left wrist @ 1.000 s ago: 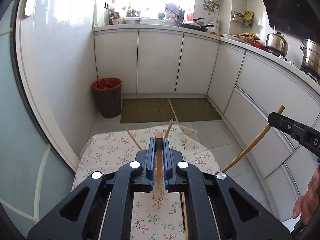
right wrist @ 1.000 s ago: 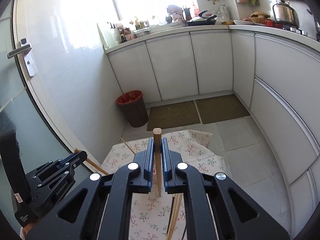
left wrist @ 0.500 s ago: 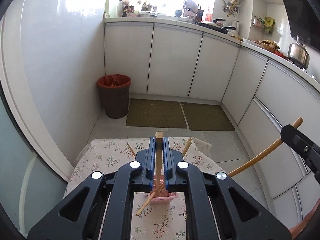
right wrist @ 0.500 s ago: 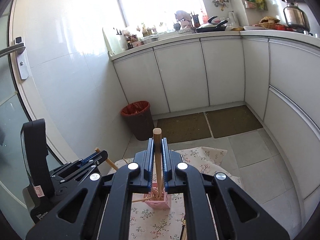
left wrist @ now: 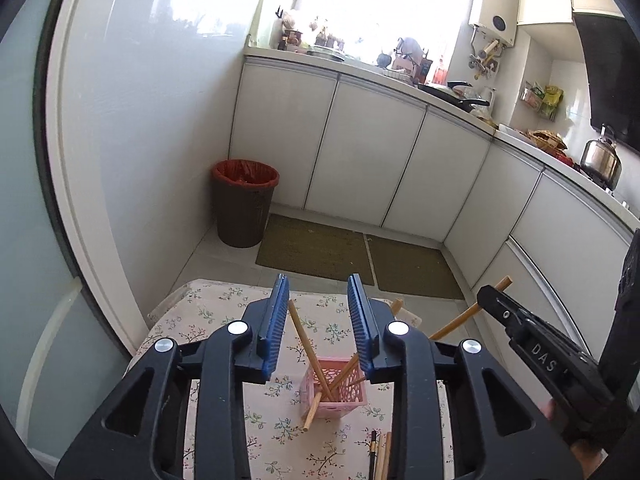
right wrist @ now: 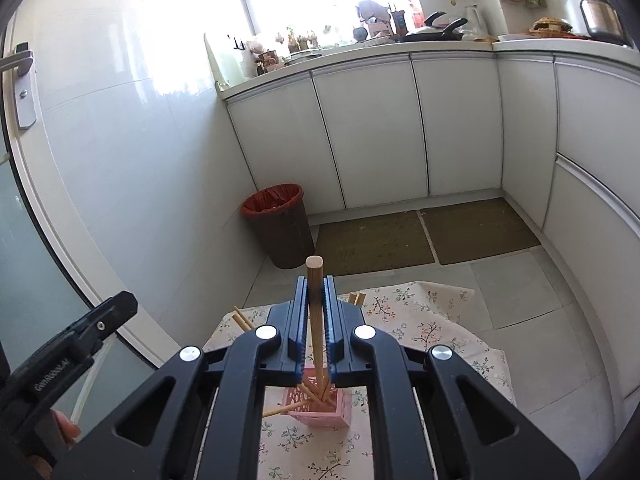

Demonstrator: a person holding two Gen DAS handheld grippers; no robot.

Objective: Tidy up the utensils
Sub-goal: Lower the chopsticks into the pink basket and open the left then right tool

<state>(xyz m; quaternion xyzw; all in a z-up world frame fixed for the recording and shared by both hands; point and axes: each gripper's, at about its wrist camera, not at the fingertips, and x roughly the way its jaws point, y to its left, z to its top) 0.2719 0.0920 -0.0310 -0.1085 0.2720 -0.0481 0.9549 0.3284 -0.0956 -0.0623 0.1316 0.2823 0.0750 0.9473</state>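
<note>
The left gripper (left wrist: 318, 320) hangs above the small table, tilted down toward it, its blue-padded jaws spread wide with nothing between them. Through the gap, below it, stands the pink lattice holder (left wrist: 335, 387) on the floral tablecloth (left wrist: 208, 320), with several wooden chopsticks (left wrist: 310, 344) leaning out of it at different angles; one stick slants down over the holder's near left side to the cloth. More chopsticks (left wrist: 380, 456) lie flat on the cloth near the bottom edge, right of the holder.

The right gripper (right wrist: 316, 320) is also held above the table and pitched downward, its jaws closed on a thick wooden stick (right wrist: 315, 292) that stands nearly upright between the pads, its rounded top poking out beyond the fingertips. The stick's lower end reaches into the holder (right wrist: 320, 406) among the other sticks. In the left wrist view the right gripper appears at the right edge with its stick slanting down to the left.

Half a second ago the left jaws were clamped on a wooden stick of their own; now they are parted and that stick is no longer between them. The holder, then mostly hidden behind the closed fingers, is now plain in the gap. The right gripper's hold is unchanged, and its stick has sunk lower toward the holder.

A brown bin with a red liner (left wrist: 244, 204) stands on the far floor by the white cabinets (left wrist: 372, 160).
</note>
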